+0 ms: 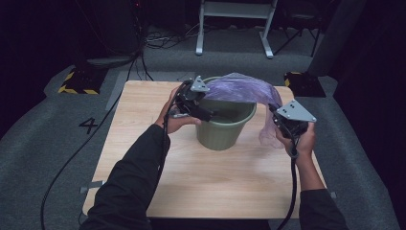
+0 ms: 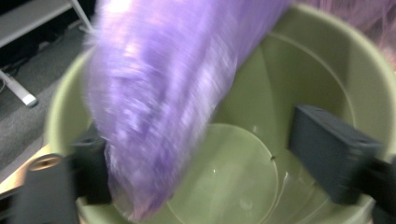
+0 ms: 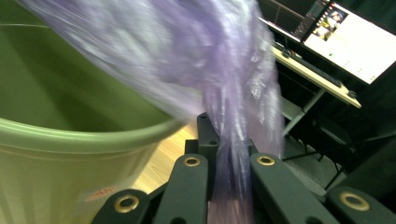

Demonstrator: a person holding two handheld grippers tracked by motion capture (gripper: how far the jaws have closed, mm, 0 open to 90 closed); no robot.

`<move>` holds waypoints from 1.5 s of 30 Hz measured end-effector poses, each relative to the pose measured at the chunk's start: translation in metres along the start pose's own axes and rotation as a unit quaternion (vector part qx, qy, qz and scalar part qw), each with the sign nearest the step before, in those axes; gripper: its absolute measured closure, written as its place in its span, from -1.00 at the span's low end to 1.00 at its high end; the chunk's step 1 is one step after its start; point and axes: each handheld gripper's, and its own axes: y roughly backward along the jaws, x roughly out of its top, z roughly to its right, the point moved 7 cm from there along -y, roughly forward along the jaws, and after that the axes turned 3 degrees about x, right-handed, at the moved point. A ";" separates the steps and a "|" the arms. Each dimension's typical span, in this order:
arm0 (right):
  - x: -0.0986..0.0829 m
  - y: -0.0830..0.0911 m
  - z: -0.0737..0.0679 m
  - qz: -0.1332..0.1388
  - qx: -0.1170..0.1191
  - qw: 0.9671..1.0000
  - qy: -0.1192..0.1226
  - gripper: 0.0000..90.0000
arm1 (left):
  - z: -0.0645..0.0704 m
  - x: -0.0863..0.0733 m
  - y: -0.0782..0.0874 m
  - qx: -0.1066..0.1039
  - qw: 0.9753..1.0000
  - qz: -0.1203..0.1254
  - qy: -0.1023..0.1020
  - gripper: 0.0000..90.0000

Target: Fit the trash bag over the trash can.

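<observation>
Purple plastic film, a thin bag (image 1: pixel 239 88), hung stretched between my two grippers over the green bucket (image 1: pixel 225 129), which stood on the wooden table (image 1: pixel 191 177) a little far of centre. My right gripper (image 1: pixel 282 122), just right of the bucket, had its jaws pinched together on a gathered twist of the bag. My left gripper (image 1: pixel 208 115) reached over the bucket's near-left rim with its jaws spread wide inside the opening; the bag draped across one of them, but nothing was clamped there. The film itself was blurred, so I could not tell where its mouth lay.

I judged the weak point to be that left side. With those jaws apart, any tug from my right hand could drag the whole bag off toward the right. A hard pull might also tear so thin a film at the pinch, or tip the light bucket if the plastic caught on its rim.
</observation>
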 end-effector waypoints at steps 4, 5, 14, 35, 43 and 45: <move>-0.006 0.001 0.010 -0.011 -0.015 1.000 -0.006 0.98 | -0.012 -0.002 0.017 0.025 1.000 0.010 -0.003 -0.67; -0.008 0.001 0.012 -0.014 -0.017 1.000 -0.008 0.98 | -0.014 -0.002 0.021 0.026 1.000 0.016 -0.004 -0.66; 0.000 -0.003 0.006 -0.015 -0.024 0.999 0.020 0.97 | 0.005 0.018 0.020 0.001 0.998 0.051 -0.034 -0.55; 0.032 0.001 -0.020 0.037 0.025 0.998 0.051 0.96 | 0.027 0.031 -0.031 -0.017 0.998 -0.027 -0.057 0.19; 0.031 0.002 -0.026 0.025 0.037 0.996 0.076 0.97 | 0.019 0.047 0.003 0.014 0.996 0.069 -0.050 -0.52; 0.031 0.002 -0.026 0.021 0.032 0.996 0.081 0.97 | 0.020 0.050 0.009 0.010 0.996 0.080 -0.050 -0.53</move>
